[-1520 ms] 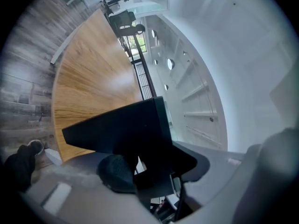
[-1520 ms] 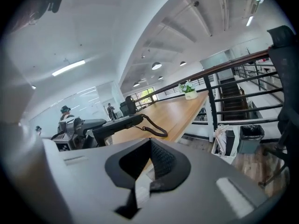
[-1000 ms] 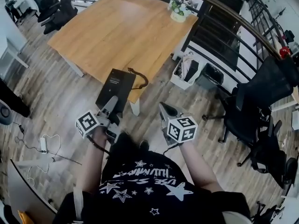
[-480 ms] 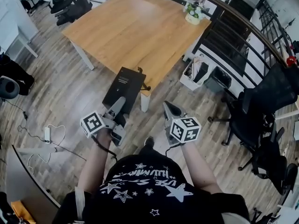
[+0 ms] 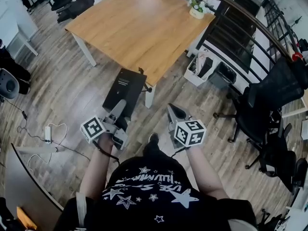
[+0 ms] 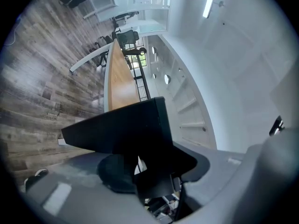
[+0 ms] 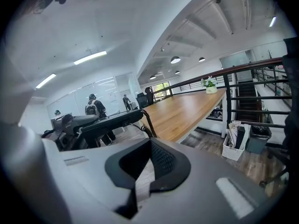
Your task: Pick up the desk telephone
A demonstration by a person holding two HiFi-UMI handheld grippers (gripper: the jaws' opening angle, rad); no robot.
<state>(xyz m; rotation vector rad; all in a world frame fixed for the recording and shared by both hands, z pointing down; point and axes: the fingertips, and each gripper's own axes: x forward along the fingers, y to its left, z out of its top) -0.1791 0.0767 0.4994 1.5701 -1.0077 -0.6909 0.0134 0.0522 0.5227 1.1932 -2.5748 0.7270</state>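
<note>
Holding: L tool (image 5: 119, 107) is clamped on the desk telephone (image 5: 126, 86). Jaws sit part-way apart w/ the pads pressed on the phone's near end, on what looks like its stand or base piece.
Phone position: up in the air in front of the person, clear of the bench (image 5: 139, 28) and over the wood floor (image 5: 72, 81) just off the bench's near corner. Its flat dark body stretches away from the tool.
Cord: a coiled cord (image 7: 148, 124) hangs off the phone's far side; can't tell where it ends.
R tool (image 5: 171, 110): jaws together, nothing between them. It's held beside the L tool, apart from the phone, nose tipped a bit down.
Task stage: judged done or nearly so, since the phone is off the bench on a one-tool hold.
Handling: rigid plastic shell, prob. light to moderate wt. Smooth faces could slide in the pads. The long body sticks out past the grip, so it will likely want to droop or twist.
Best hold: the base edge or stand, where the shell is thick and stiff — not the keypad face or cord. The R tool under the far edge would steady it.
Risk: cord may snag on the bench corner & tug the phone in the pads.
</note>
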